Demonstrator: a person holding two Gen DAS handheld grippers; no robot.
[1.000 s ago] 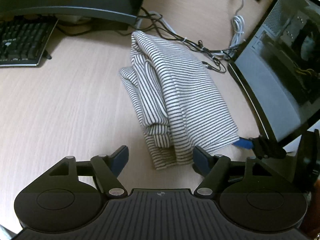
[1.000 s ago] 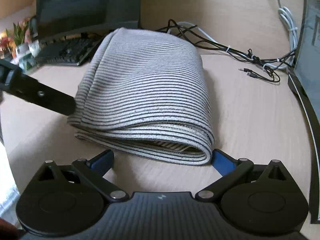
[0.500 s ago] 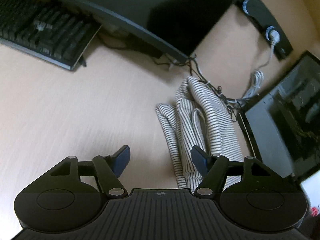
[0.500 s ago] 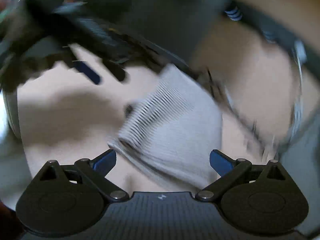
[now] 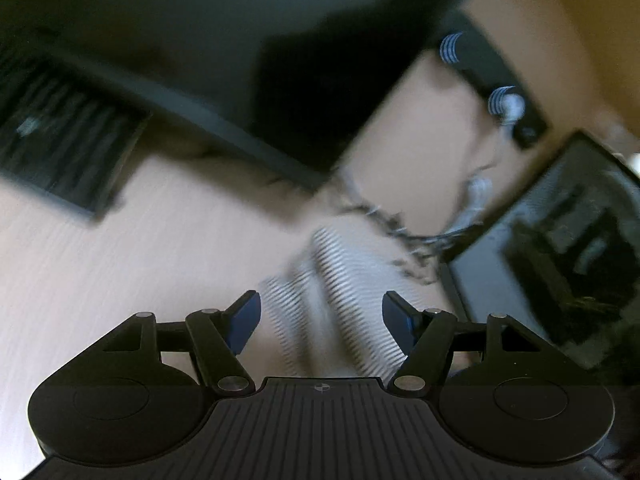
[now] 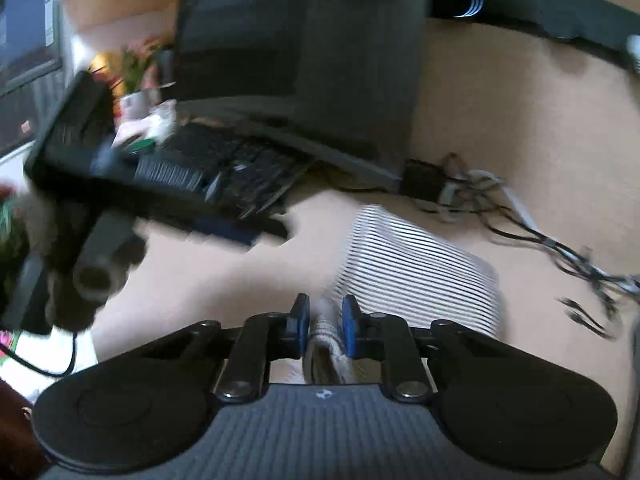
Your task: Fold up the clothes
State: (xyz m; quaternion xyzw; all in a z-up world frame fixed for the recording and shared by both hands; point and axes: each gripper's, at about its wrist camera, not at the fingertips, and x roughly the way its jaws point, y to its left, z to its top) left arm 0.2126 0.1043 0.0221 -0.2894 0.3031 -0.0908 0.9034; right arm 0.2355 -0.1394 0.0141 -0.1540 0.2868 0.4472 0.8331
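Just closed the right gripper (image 6: 324,322), which stood wide around the bundle a second ago, onto the near edge of the grey-and-white striped knit garment (image 6: 416,264); now pinches a bunched lip of that cloth between the blue pads. Looks lifted too, with the folded bulk lying further ahead and lower on the pale wood-grain desk (image 5: 100,280), just short of the tangle of black and white cables (image 6: 540,236) and right of the black keyboard (image 6: 240,168). Keeps the left gripper (image 5: 321,320) open as before, fingers apart with nothing pressed between them, but pulled back and up so that the striped cloth shows only as a blurred strip beyond the tips, beside the dark glass-sided computer case (image 5: 560,248). Probably means a move from lining up to acting: one edge secured, ready to be drawn over for another fold or carried to a new spot. Cannot tell through the blur how many layers were caught.
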